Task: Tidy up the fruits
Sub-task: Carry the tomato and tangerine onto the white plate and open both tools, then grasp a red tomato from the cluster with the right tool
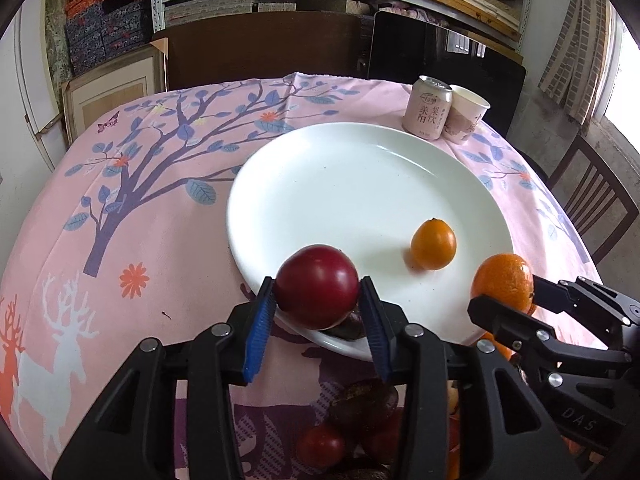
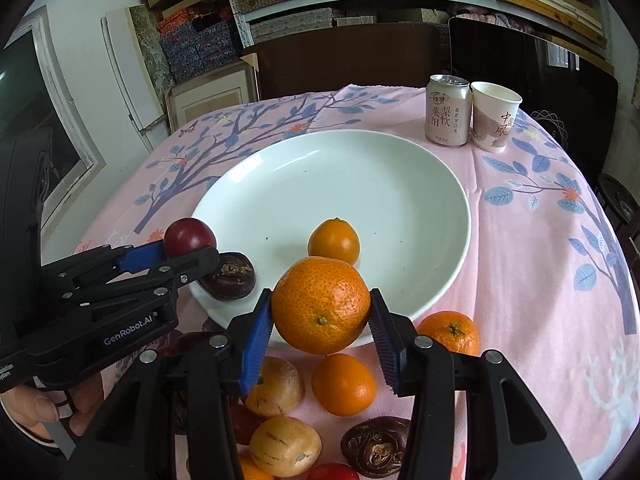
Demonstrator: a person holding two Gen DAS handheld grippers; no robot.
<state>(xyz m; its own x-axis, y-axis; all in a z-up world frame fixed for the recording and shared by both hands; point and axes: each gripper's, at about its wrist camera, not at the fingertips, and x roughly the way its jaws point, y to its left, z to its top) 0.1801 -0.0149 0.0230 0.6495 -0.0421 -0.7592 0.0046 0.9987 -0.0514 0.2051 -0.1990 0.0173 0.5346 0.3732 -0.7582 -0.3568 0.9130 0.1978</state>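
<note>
My left gripper (image 1: 318, 296) is shut on a dark red plum (image 1: 317, 285) and holds it over the near rim of the white plate (image 1: 340, 184). My right gripper (image 2: 321, 312) is shut on a large orange mandarin (image 2: 321, 304) above the plate's (image 2: 400, 184) near rim. A small orange kumquat (image 2: 334, 241) lies on the plate, also in the left wrist view (image 1: 433, 244). A dark brown water chestnut (image 2: 229, 276) rests on the plate's left rim under the left gripper (image 2: 188, 258). The right gripper (image 1: 508, 300) shows at the right in the left wrist view.
Loose fruits lie on the pink tablecloth before the plate: a mandarin (image 2: 450, 333), an orange kumquat (image 2: 344, 384), two tan fruits (image 2: 276, 386), a brown chestnut (image 2: 376, 446). A pink can (image 2: 448, 110) and paper cup (image 2: 495, 116) stand behind the plate. A wooden chair (image 1: 596, 200) stands right.
</note>
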